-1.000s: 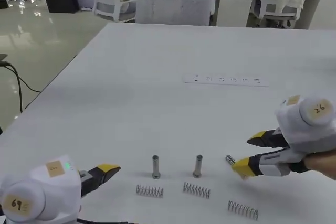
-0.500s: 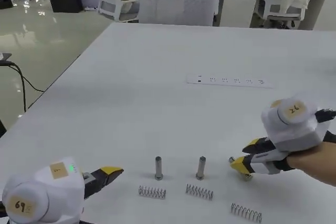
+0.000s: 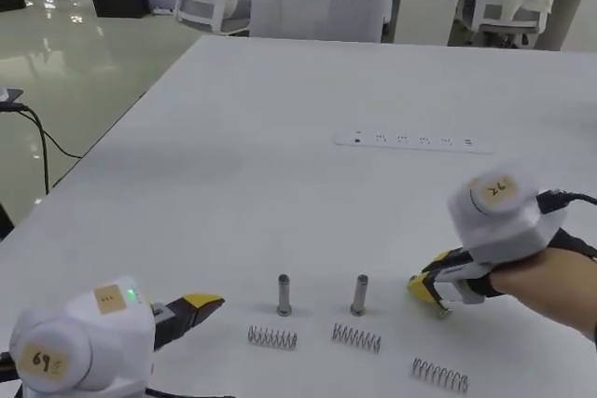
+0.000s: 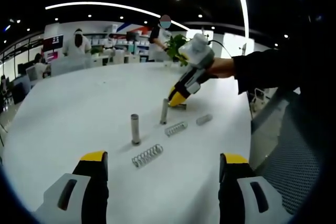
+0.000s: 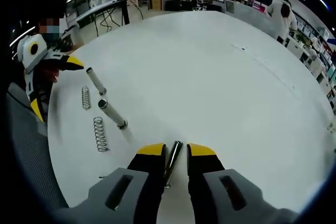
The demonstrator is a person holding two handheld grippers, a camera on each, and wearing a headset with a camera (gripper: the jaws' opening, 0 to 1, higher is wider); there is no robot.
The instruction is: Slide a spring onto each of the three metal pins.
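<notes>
Right gripper pinches the third pin, likely steadying it for the nearest spring, while left gripper hovers, jaws spread, empty.

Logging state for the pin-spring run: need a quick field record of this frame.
left claw: open, empty
right claw: closed around third pin, low at the table
standing pins: two, upright, bare
springs: three, lying on table, none on a pin
</notes>
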